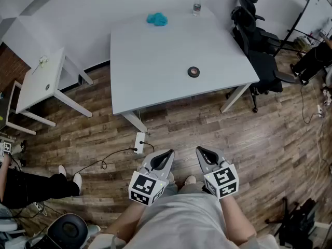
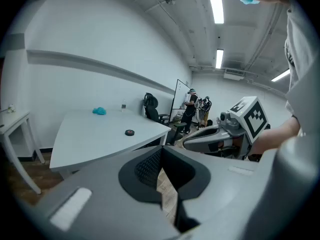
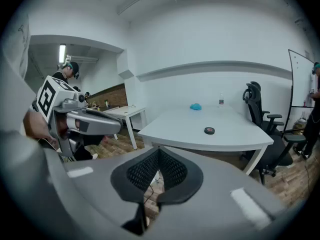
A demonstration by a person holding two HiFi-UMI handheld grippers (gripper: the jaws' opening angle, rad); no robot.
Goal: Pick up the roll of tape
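The roll of tape (image 1: pixel 193 72), a small black ring, lies flat on the white table (image 1: pixel 155 66) towards its near right side. It also shows in the left gripper view as the tape (image 2: pixel 130 132) and in the right gripper view as the tape (image 3: pixel 209 130). My left gripper (image 1: pixel 167 153) and right gripper (image 1: pixel 199 150) hang side by side close to my body, over the wooden floor and well short of the table. Both point slightly down towards the table. The left gripper (image 2: pixel 162 151) has its jaws together and empty, and so does the right gripper (image 3: pixel 159 149).
A teal cloth (image 1: pixel 156 19) and a water bottle (image 1: pixel 196 7) sit at the table's far edge. Black office chairs (image 1: pixel 257 40) stand at its right. A small white side table (image 1: pixel 41 82) is at the left. A power strip (image 1: pixel 139 142) with cables lies on the floor ahead.
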